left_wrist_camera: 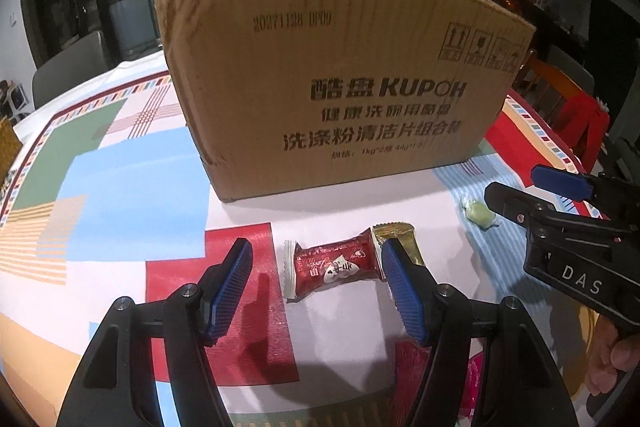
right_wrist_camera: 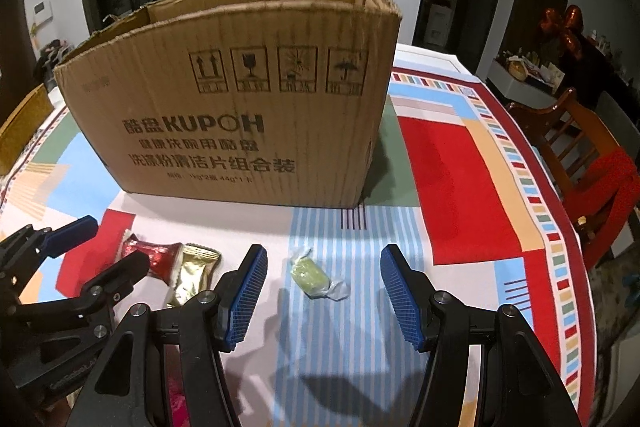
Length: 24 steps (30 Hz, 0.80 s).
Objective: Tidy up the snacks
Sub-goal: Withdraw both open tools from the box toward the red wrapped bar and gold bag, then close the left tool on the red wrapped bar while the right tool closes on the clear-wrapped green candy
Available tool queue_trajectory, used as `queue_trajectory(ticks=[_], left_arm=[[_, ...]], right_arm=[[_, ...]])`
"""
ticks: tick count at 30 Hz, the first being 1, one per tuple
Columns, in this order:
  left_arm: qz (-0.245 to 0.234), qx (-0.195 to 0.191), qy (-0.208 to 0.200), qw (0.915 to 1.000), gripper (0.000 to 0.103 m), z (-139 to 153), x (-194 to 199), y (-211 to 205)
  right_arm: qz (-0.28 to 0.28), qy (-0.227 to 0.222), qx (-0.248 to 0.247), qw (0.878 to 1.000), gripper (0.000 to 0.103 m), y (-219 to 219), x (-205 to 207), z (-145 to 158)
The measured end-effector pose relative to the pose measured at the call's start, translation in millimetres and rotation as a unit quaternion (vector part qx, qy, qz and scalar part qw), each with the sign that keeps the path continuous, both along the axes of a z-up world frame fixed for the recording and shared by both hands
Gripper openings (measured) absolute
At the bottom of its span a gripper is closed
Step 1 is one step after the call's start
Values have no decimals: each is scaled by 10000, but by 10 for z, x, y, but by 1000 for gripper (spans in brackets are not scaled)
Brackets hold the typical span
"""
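An open cardboard box point(left_wrist_camera: 340, 87) point(right_wrist_camera: 232, 99) stands on the table behind the snacks. A red snack packet point(left_wrist_camera: 332, 263) point(right_wrist_camera: 154, 257) lies flat, with a gold packet point(left_wrist_camera: 398, 235) point(right_wrist_camera: 192, 275) touching its right end. My left gripper point(left_wrist_camera: 317, 246) point(right_wrist_camera: 116, 241) is open just above the table, a pad on either side of the red packet without pressing it. A green candy in a clear twist wrapper point(right_wrist_camera: 308, 277) point(left_wrist_camera: 480, 215) lies on the blue stripes. My right gripper point(right_wrist_camera: 324, 251) point(left_wrist_camera: 514, 183) is open and straddles it with room on both sides.
A patterned tablecloth point(right_wrist_camera: 460, 187) covers the table. More wrappers, a red one point(left_wrist_camera: 412, 367) and a pink one point(left_wrist_camera: 474, 387), lie under my left gripper. A wooden chair with a red cloth point(right_wrist_camera: 608, 179) stands off the right edge. A hand point(left_wrist_camera: 616, 359) holds the right gripper.
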<state>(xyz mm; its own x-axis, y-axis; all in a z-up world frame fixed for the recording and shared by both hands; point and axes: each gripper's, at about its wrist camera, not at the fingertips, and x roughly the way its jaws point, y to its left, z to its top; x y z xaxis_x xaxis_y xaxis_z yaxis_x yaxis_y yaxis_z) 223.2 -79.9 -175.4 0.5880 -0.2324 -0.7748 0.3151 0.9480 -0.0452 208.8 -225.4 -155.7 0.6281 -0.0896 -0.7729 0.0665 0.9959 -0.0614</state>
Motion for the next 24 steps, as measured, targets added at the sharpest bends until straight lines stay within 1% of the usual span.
queue_trajectory(ticks=[15, 17, 21, 24], left_arm=[[86, -29, 227, 9997, 66, -162, 72, -59], [99, -14, 270, 9996, 61, -190, 91, -69], [117, -58, 335, 9994, 60, -229, 108, -74], [117, -37, 299, 9995, 60, -241, 103, -90]], right_arm=[[5, 246, 72, 9997, 60, -41, 43, -237], [13, 268, 82, 9996, 60, -35, 57, -262], [27, 308, 103, 9995, 60, -27, 81, -307], [33, 337, 107, 9994, 60, 3, 58, -330]])
